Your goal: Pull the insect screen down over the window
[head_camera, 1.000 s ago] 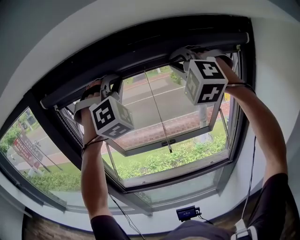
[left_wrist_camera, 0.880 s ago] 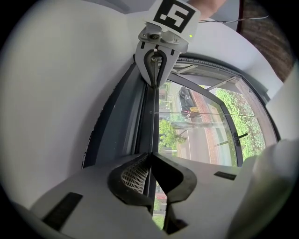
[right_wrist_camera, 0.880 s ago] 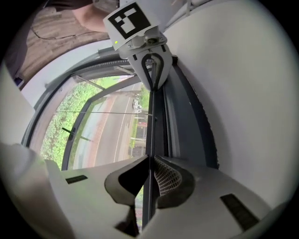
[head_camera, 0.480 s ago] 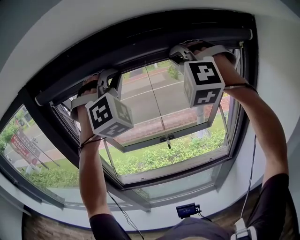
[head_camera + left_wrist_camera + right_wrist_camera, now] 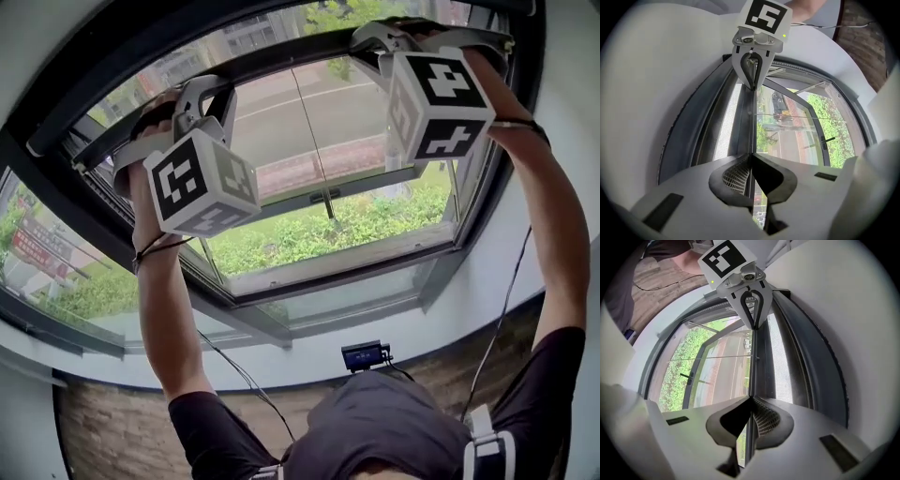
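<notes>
Pulling step: left hand-held gripper [image 5: 751, 155] and right hand-held gripper [image 5: 751, 398] (jaws just closed further) both clamp slim dark screen bar [image 5: 746, 122]. Next: lower evenly.

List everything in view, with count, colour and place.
window frame: one, dark, around the glass
open sash: one, grey, centre, swung outward
screen bar: one, dark, across the top
mesh: one, pale grey, alongside the bar
pull cord: one, thin, hanging mid-bar
small device: one, black, blue screen, below the window
arms: two, dark sleeves, raised
left gripper: one, white, shut on the bar
right gripper: one, white, just been closing, gripping the bar
</notes>
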Demonstrator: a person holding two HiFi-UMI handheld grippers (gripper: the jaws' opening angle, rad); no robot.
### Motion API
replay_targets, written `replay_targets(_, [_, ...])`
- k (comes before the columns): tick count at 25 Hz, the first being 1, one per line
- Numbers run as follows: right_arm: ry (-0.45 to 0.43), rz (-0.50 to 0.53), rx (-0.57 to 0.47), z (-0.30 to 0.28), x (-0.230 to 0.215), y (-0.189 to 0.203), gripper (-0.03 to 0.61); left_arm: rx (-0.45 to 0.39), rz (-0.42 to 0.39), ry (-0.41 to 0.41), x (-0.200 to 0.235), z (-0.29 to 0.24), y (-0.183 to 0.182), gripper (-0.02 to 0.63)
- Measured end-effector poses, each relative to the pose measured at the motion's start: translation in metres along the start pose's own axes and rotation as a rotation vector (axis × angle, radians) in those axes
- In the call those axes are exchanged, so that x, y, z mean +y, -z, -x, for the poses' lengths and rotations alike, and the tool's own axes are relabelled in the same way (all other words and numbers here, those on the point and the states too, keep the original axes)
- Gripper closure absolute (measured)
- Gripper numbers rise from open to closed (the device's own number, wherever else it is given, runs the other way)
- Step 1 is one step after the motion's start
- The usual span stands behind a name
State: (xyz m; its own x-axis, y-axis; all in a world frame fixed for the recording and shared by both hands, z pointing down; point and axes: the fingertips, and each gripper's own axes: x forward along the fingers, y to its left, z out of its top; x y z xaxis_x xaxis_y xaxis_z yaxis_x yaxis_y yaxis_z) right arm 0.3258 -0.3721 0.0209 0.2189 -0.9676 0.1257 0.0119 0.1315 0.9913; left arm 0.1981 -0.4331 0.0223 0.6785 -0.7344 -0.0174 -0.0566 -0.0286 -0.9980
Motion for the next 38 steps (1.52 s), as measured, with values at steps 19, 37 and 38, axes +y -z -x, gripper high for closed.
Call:
replay_targets(19, [-0.288, -0.078, -0.026, -0.021, 0.173, -0.003, 0.557, -0.006, 0.106, 0.231, -0.175, 0.002, 0.006, 0.591])
replay_targets(37, [-0.530, -0.126, -0.023, -0.044, 0.324, -0.009, 0.557, -0.008, 0.182, 0.474, -0.328, -0.002, 0.015, 0.591])
replay_targets(38, [-0.533, -0.122, -0.018, -0.045, 0.325, -0.009, 0.557, -0.006, 0.182, 0.482, -0.330, -0.002, 0.016, 0.591])
